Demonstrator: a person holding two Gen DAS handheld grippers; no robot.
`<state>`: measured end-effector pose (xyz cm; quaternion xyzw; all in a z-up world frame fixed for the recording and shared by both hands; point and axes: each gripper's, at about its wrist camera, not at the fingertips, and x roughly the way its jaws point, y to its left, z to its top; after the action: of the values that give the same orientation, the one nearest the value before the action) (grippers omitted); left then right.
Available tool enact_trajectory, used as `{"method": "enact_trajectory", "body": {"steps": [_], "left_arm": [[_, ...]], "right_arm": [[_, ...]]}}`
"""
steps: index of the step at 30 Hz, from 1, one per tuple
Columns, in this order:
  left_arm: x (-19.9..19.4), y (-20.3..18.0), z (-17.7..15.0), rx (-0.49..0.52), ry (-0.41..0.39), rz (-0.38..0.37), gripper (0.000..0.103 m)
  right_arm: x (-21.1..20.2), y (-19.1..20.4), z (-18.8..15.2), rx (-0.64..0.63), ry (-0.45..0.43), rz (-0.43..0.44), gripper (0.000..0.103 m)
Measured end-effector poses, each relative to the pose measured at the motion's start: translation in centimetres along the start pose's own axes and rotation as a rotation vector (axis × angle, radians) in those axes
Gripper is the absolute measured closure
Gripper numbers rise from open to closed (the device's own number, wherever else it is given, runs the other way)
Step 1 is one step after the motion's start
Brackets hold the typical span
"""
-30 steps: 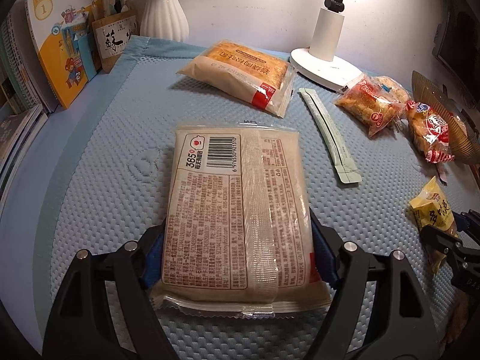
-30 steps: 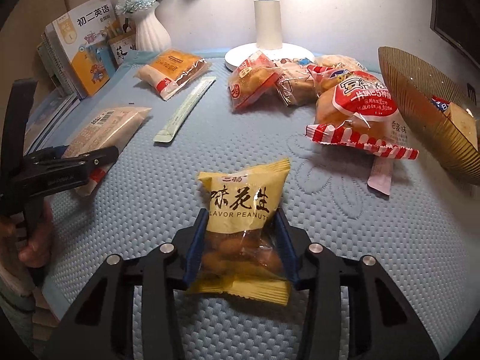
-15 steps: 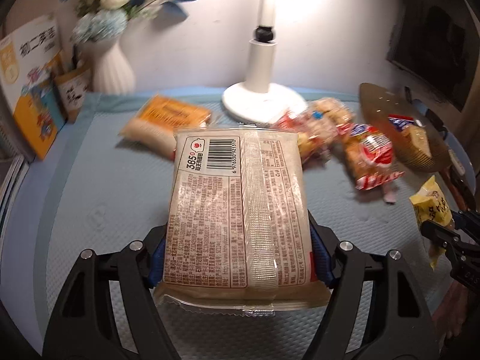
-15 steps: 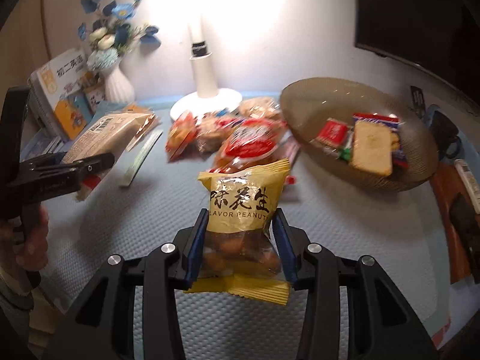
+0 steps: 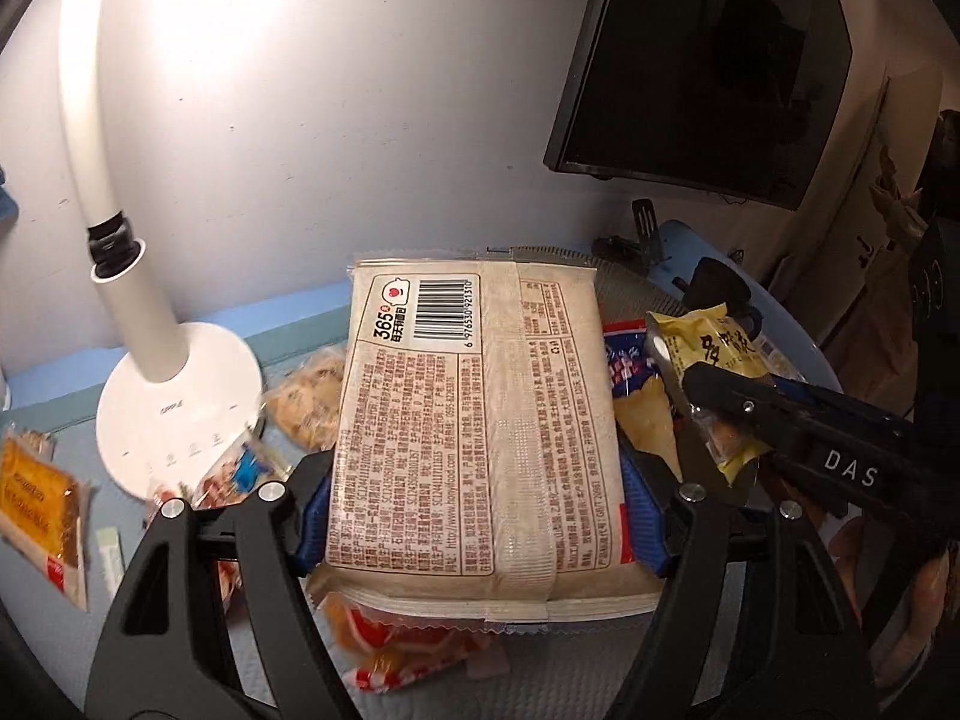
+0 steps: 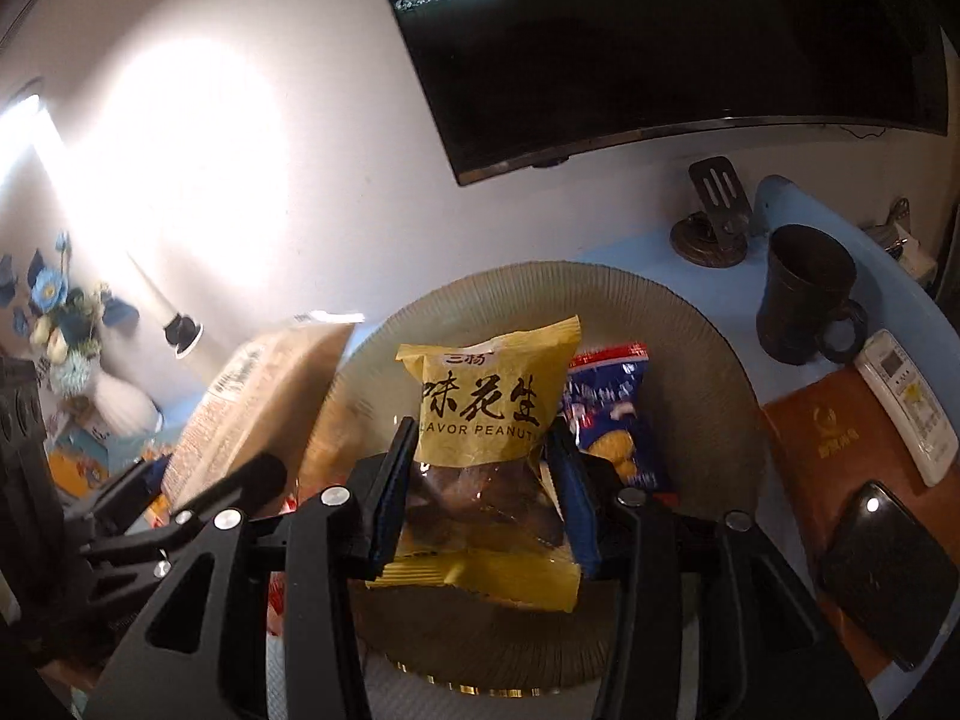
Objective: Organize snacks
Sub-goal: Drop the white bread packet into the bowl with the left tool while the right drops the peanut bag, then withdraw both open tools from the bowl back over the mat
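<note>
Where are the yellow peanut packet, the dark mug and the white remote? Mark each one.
yellow peanut packet (image 6: 489, 402): right wrist view, on its printed yellow front.
dark mug (image 6: 804, 294): right wrist view, on its body.
white remote (image 6: 909, 405): right wrist view, on its button face.

1. Left gripper (image 5: 477, 504) clamped on beige bread pack (image 5: 480, 420), barcode side up, held off the table w/ blue pads on both long edges.
2. Right gripper (image 5: 720, 414) comes in from right, pinching yellow peanut packet (image 5: 711, 348) just beside the bread pack.
3. Blue snack bag (image 5: 624, 366) sits btwn the two held packs.
4. White desk lamp (image 5: 174, 408) at left; orange bread pack (image 5: 36, 510) at far left edge.
5. Red-striped snack bag (image 5: 390, 642) below the held pack.
6. Dark monitor (image 5: 708, 72) on wall, upper right.
</note>
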<state>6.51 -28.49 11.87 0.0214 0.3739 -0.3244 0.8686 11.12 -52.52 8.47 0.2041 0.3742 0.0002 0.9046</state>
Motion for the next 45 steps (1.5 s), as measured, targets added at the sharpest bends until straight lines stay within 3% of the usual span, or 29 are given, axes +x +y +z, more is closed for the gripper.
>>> {"method": "enact_trajectory", "body": {"steps": [5,12,18,22,27,29,32,34,36,38,41,45], "left_arm": [[0.8,0.7,2.0,-0.027,-0.047,0.014,0.023],[-5.4,5.0,0.0,-0.066,-0.105,0.07,0.021],[-13.8,11.1,-4.7,-0.154,-0.17,0.2,0.019],[-17.9,16.0,-9.3,-0.256,-0.178,0.308,0.017],[-17.6,22.0,-15.1,-0.367,-0.084,0.439,0.017],[-16.4,23.7,-16.9,-0.396,-0.036,0.472,0.017],[-15.4,25.7,-19.2,-0.442,0.003,0.467,0.017],[-14.5,26.6,-20.4,-0.464,0.014,0.455,0.017],[-14.4,26.9,-20.8,-0.482,0.02,0.445,0.017],[-15.1,26.7,-20.8,-0.471,-0.032,0.413,0.012],[-15.0,26.5,-20.9,-0.462,-0.027,0.334,0.012],[-14.8,26.7,-21.0,-0.473,-0.017,0.326,0.012]], "right_arm": [[0.2,-0.9,0.0,0.014,0.015,0.032,0.047],[-1.7,1.9,-4.3,-0.037,0.077,0.096,0.046],[-4.8,9.2,-8.4,-0.18,0.089,0.204,0.043],[-4.0,14.3,-11.8,-0.263,0.121,0.268,0.037],[-0.4,18.5,-17.0,-0.368,0.129,0.241,0.02],[1.2,18.8,-18.8,-0.4,0.146,0.231,0.019],[2.5,19.0,-20.0,-0.438,0.172,0.159,0.018],[2.2,19.1,-19.9,-0.448,0.142,0.156,0.005],[2.6,19.5,-20.0,-0.466,0.156,0.136,0.005],[2.8,19.7,-20.2,-0.482,0.163,0.119,0.005],[1.8,19.8,-20.4,-0.503,0.113,0.132,0.005],[1.5,19.8,-20.5,-0.512,0.104,0.13,0.005]]}}
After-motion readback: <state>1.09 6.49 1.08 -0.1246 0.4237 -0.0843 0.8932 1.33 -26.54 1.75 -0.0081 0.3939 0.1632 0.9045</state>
